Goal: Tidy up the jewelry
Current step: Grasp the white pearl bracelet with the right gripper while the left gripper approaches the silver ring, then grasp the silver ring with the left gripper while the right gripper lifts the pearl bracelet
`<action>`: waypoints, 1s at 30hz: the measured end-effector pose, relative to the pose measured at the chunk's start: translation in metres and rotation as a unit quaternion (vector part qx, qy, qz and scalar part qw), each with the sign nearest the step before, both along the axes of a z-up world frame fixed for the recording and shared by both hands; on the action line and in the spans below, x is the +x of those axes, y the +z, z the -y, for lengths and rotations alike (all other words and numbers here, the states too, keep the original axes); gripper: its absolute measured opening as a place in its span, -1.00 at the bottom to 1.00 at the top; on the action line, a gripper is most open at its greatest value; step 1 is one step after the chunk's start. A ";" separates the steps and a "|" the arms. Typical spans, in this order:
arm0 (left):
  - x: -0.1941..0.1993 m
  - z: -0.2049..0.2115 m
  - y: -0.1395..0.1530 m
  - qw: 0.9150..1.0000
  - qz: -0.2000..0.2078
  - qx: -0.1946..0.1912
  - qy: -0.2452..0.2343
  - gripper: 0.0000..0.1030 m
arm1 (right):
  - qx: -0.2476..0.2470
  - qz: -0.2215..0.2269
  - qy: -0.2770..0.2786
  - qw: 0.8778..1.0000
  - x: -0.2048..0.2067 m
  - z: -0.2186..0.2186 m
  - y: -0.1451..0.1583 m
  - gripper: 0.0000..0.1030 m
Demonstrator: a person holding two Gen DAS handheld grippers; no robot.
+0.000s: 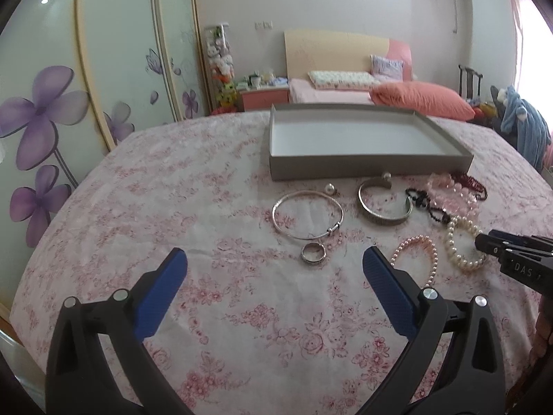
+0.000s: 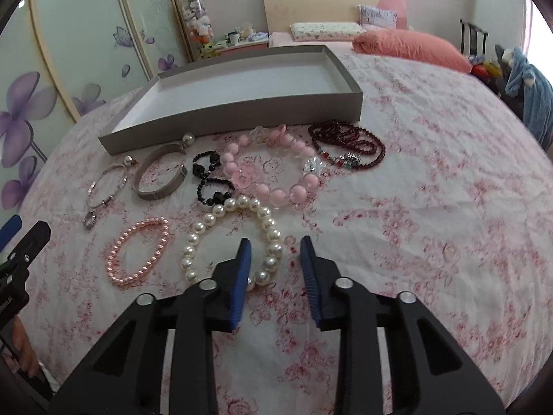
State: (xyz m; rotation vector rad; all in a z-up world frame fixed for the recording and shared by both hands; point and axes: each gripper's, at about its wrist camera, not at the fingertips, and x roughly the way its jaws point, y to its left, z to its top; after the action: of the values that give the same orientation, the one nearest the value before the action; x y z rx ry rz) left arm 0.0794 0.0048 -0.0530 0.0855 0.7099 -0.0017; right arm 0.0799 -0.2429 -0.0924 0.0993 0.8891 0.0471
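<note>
An empty grey box (image 1: 366, 164) (image 2: 242, 112) lies on the floral bedspread. In front of it lie a thin silver bangle (image 1: 307, 215) (image 2: 108, 186), a wide silver cuff (image 1: 384, 203) (image 2: 160, 176), a silver ring (image 1: 313, 253) (image 2: 90, 222), a small pink pearl bracelet (image 1: 414, 254) (image 2: 138, 253), a white pearl bracelet (image 1: 465, 242) (image 2: 231, 238), black beads (image 2: 211, 181), a large pink bead bracelet (image 2: 273, 169) and dark red beads (image 2: 345, 143). My left gripper (image 1: 274, 259) is open, just short of the ring. My right gripper (image 2: 274, 245) is open around the white pearl bracelet's near right side.
The bedspread (image 2: 432, 242) stretches right and toward me. An orange pillow (image 1: 421, 98) lies behind the box. A wardrobe with purple flowers (image 1: 52, 121) stands at the left. A chair with blue clothing (image 1: 522, 121) is at the far right.
</note>
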 end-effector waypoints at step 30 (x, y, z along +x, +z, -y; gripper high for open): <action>0.057 0.014 -0.031 0.995 -0.100 -0.026 -0.016 -0.46 | -0.008 0.022 0.002 1.000 0.006 0.007 0.000 -0.79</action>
State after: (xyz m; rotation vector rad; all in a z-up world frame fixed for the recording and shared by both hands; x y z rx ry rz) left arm 0.1364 -0.0090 -0.0845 0.0478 0.9078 -0.0591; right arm 0.0854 -0.2502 -0.0919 0.0808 0.8461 0.0457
